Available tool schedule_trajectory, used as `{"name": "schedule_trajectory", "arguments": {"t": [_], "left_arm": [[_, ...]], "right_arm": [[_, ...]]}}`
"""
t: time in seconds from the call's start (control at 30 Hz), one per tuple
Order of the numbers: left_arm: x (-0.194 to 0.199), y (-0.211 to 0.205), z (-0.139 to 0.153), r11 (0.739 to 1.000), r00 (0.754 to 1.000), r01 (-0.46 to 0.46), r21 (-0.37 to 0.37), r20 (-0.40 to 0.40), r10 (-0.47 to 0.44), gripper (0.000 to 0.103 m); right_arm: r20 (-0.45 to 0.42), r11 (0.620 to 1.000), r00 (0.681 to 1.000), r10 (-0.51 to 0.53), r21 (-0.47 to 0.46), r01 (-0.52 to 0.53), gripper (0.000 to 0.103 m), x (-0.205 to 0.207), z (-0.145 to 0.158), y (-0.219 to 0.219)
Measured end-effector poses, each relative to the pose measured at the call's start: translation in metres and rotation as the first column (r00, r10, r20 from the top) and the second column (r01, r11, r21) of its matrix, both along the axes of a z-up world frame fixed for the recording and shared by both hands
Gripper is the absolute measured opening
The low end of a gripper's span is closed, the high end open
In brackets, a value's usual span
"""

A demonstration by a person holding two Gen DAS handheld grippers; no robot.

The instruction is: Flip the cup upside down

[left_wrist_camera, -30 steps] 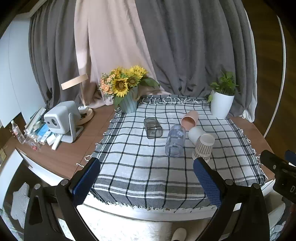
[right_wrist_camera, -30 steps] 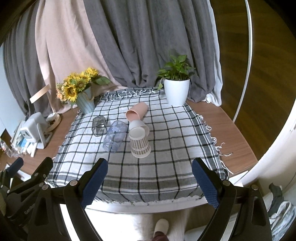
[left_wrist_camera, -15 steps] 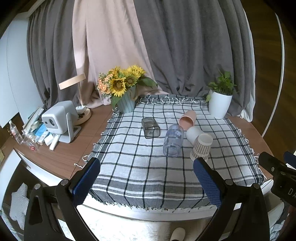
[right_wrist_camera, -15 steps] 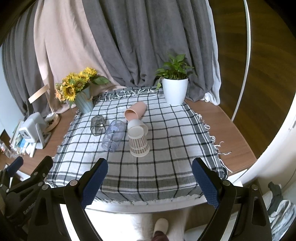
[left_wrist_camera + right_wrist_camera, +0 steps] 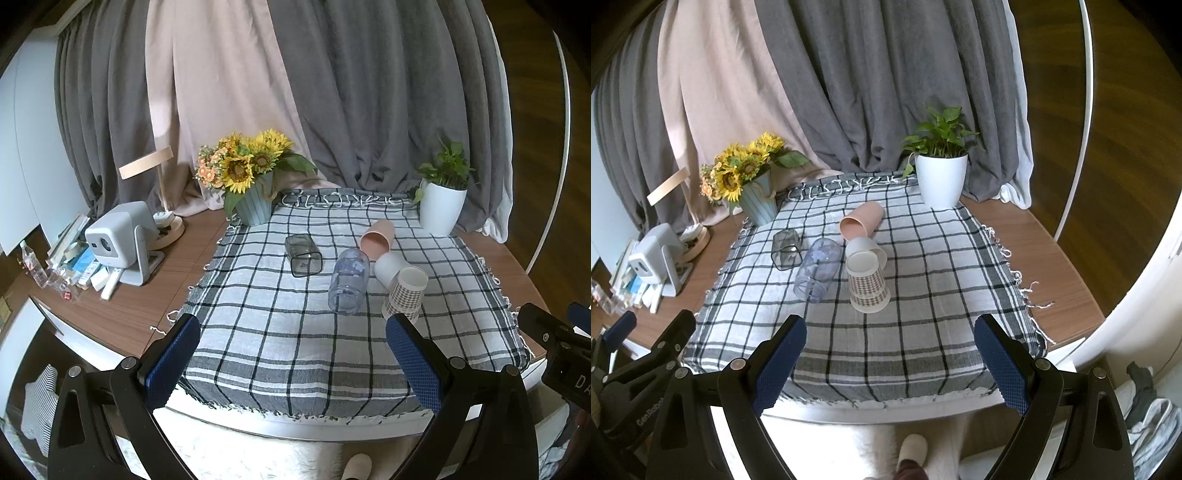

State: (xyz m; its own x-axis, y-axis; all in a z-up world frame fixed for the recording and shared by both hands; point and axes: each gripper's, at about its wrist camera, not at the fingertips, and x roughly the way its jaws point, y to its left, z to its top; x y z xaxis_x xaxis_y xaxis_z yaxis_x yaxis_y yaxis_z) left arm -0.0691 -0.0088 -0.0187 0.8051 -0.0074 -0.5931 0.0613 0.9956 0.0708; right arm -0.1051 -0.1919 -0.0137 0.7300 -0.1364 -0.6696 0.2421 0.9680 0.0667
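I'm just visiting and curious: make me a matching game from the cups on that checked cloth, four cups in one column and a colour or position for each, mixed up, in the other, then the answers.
Things:
1. patterned paper cup
2. pink cup
3. clear bluish cup
4. dark glass cup

States:
A. lying on its side, farthest left of the four
B. standing upside down, nearest the grippers
C. lying on its side, farthest back
D. lying on its side, see-through, between two other cups

Pairs: 1-B, 2-C, 3-D, 4-A
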Motion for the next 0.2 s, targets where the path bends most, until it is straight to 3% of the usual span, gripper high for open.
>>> {"name": "schedule_trajectory", "arguments": {"t": [0.2], "left_arm": [[0.0002, 0.0008, 0.0, 1.0, 1.0, -0.001, -0.002, -0.003, 0.001, 0.103]], "right_arm": [[-0.005, 1.0, 1.0, -0.001, 0.0, 0.001, 0.092, 0.0011, -0.0026, -0.0003]]}}
